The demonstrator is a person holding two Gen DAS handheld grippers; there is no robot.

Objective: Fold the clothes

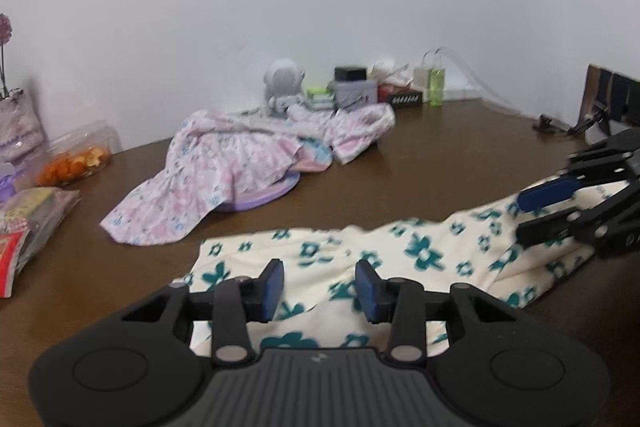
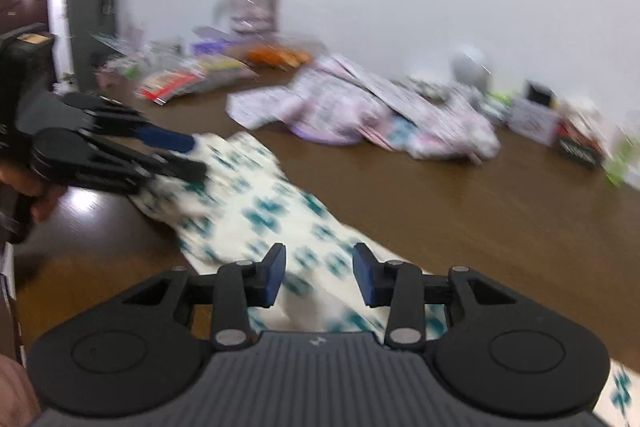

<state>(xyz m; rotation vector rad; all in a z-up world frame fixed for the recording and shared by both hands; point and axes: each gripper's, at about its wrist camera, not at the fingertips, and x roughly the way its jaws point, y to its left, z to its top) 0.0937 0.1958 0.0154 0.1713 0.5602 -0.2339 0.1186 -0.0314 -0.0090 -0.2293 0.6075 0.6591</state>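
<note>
A cream garment with teal flowers (image 1: pixel 400 259) lies stretched across the brown table (image 1: pixel 420 167); it also shows in the right wrist view (image 2: pixel 272 211). My left gripper (image 1: pixel 319 285) is open, hovering just above the garment's left end, nothing between its blue pads. My right gripper (image 2: pixel 319 277) is open above the garment's other end. The right gripper shows at the right edge of the left wrist view (image 1: pixel 532 217), over the cloth. The left gripper shows in the right wrist view (image 2: pixel 188 155), over the far end of the cloth.
A heap of pink floral clothes (image 1: pixel 224 167) lies on a purple plate (image 1: pixel 264 197) farther back. Along the wall stand a grey astronaut figure (image 1: pixel 284 87), boxes (image 1: pixel 354 91) and a green bottle (image 1: pixel 436 85). Snack bags (image 1: pixel 28 227) lie at the left.
</note>
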